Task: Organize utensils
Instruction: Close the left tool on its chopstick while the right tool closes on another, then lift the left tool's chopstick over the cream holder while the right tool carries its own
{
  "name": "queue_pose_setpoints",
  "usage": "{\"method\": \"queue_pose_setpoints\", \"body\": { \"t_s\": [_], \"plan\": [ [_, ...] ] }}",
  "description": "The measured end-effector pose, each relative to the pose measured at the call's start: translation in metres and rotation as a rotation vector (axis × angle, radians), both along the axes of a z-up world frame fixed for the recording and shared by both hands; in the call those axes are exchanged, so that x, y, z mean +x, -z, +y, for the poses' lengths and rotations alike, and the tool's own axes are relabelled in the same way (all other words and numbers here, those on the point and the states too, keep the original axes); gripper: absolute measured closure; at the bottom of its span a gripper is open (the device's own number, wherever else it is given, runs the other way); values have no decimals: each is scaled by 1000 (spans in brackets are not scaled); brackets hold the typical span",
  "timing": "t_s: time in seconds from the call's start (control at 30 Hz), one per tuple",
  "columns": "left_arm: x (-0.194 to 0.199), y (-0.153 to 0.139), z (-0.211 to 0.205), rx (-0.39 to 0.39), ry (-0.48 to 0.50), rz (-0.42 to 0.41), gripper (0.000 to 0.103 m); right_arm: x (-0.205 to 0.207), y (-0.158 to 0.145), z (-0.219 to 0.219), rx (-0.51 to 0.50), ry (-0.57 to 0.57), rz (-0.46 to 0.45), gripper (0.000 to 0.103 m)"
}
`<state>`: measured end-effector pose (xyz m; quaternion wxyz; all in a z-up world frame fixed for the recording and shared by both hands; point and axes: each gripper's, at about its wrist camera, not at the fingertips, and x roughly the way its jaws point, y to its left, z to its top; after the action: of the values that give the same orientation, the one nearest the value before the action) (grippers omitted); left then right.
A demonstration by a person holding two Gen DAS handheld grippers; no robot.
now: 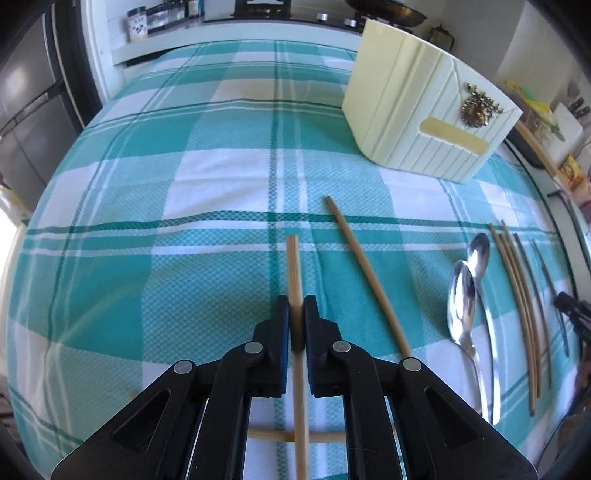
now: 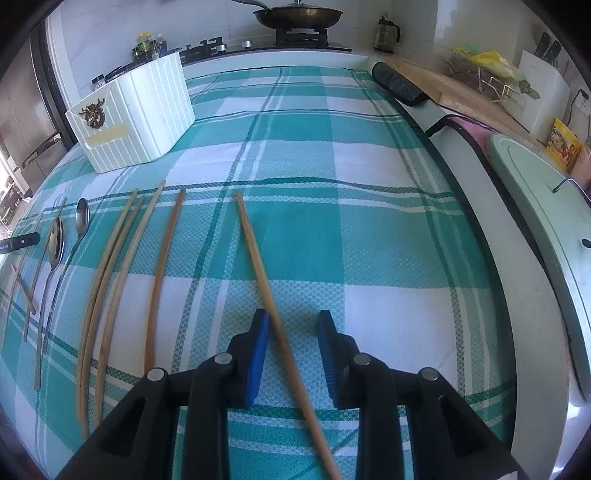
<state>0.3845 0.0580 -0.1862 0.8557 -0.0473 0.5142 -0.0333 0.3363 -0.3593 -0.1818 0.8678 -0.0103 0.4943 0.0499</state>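
My left gripper (image 1: 296,301) is shut on a wooden chopstick (image 1: 293,266), which runs straight out between its pads over the teal checked cloth (image 1: 184,258). A second chopstick (image 1: 364,273) lies slanted just right of it, and a third (image 1: 269,435) lies crosswise under the jaws. My right gripper (image 2: 293,317) stands open over another chopstick (image 2: 258,266), which lies on the cloth close to the left blue pad (image 2: 260,343). Left of it lie several chopsticks (image 2: 110,266) in a row and two metal spoons (image 2: 57,240). A cream ribbed box (image 2: 140,110) stands at the back left.
The spoons (image 1: 461,295) and chopstick row (image 1: 517,295) lie to the right in the left wrist view, with the cream box (image 1: 424,110) behind them. A stove with a pan (image 2: 297,14) is at the back. A pale green lid (image 2: 535,229) and a wooden board (image 2: 461,92) border the right edge.
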Motion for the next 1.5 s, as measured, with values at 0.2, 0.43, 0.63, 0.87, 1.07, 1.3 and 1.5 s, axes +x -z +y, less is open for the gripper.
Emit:
{"method": "queue_pose_setpoints", "body": {
  "t_s": [0.2, 0.43, 0.63, 0.87, 1.07, 1.3, 1.5],
  "plan": [
    [6, 0, -10, 82, 30, 18, 67, 11, -1, 8, -7, -66, 31, 62],
    [12, 0, -10, 99, 52, 38, 67, 37, -3, 22, -46, -174, 65, 62],
    [26, -1, -4, 86, 65, 66, 67, 70, 1, 36, -22, -221, 93, 61],
    [42, 0, -6, 92, 76, 83, 72, 94, 2, 53, -58, -253, 134, 63],
    [40, -1, -5, 67, 74, 59, 98, 101, 1, 62, -63, -257, 143, 97],
    [9, -59, 1, 3, 48, -103, 99, 89, -32, 36, 120, -174, 27, 98],
    [-35, -126, 2, -41, 74, -235, 99, 48, -99, 19, 208, -164, -109, 98]
  ]
}}
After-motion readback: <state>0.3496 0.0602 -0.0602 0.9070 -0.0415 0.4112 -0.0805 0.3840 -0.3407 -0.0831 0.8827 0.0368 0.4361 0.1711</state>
